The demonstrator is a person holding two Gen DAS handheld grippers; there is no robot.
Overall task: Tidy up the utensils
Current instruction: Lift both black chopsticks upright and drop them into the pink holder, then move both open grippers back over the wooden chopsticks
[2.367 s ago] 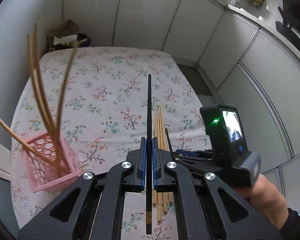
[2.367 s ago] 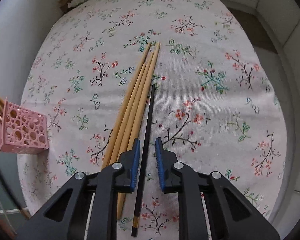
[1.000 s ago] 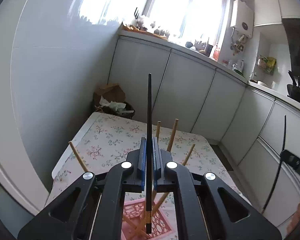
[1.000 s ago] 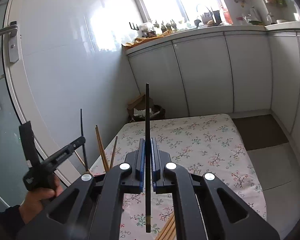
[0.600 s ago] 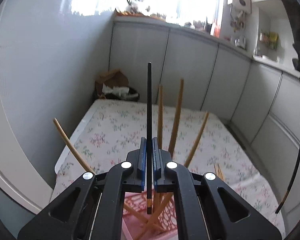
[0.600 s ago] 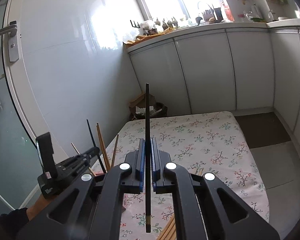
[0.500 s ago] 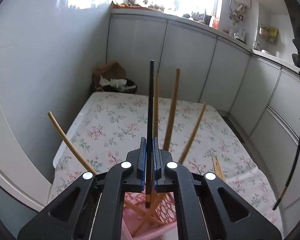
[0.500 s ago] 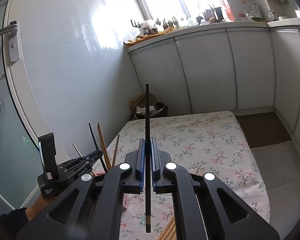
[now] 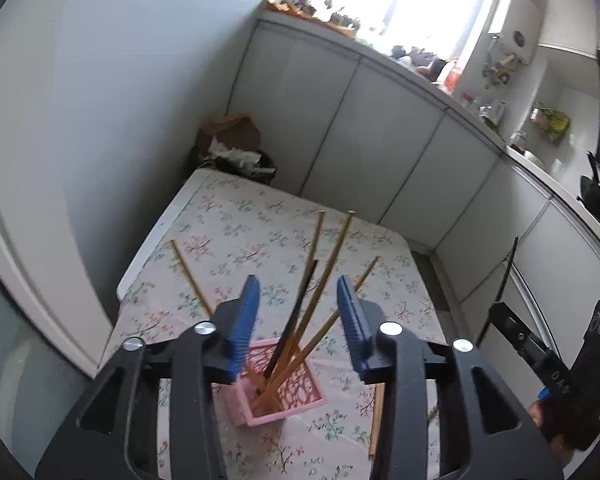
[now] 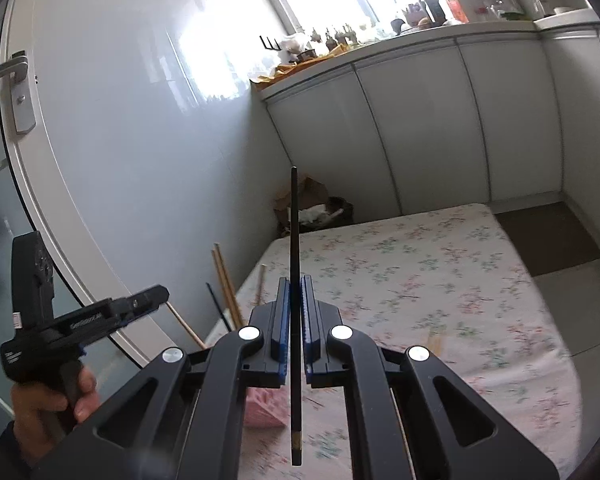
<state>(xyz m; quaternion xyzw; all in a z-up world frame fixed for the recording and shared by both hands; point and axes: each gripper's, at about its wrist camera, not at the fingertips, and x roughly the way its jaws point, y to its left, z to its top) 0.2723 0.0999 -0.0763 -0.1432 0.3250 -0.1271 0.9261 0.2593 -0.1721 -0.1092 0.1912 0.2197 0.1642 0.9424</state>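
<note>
In the left wrist view our left gripper (image 9: 298, 322) has just been opening: its blue fingers (image 9: 244, 320) stand well apart, and the black chopstick (image 9: 292, 320) we let go of passes between them without touching either. It leans in the pink basket (image 9: 296, 400) at lower centre of the frame, among the wooden chopsticks (image 9: 328, 272) already fanned out there. The basket sits on the floral bench (image 9: 236, 216), and a few more wooden chopsticks (image 9: 376, 420) lie flat just right of it.

In the right wrist view our right gripper (image 10: 296, 320) is clamped tight on a second black chopstick (image 10: 295, 248), held upright through the centre of the frame, its decorated end at the bottom. The left gripper shows at the left edge of this view, in the person's hand (image 10: 48, 404).

To do this step well, we judge that we should draw the left gripper straight back along the line of the leaning sticks, so neither finger catches a stick and tips the light basket. Then we bring the right chopstick over the basket mouth, keep it near upright, lower its bottom end inside the rim and only then release.
</note>
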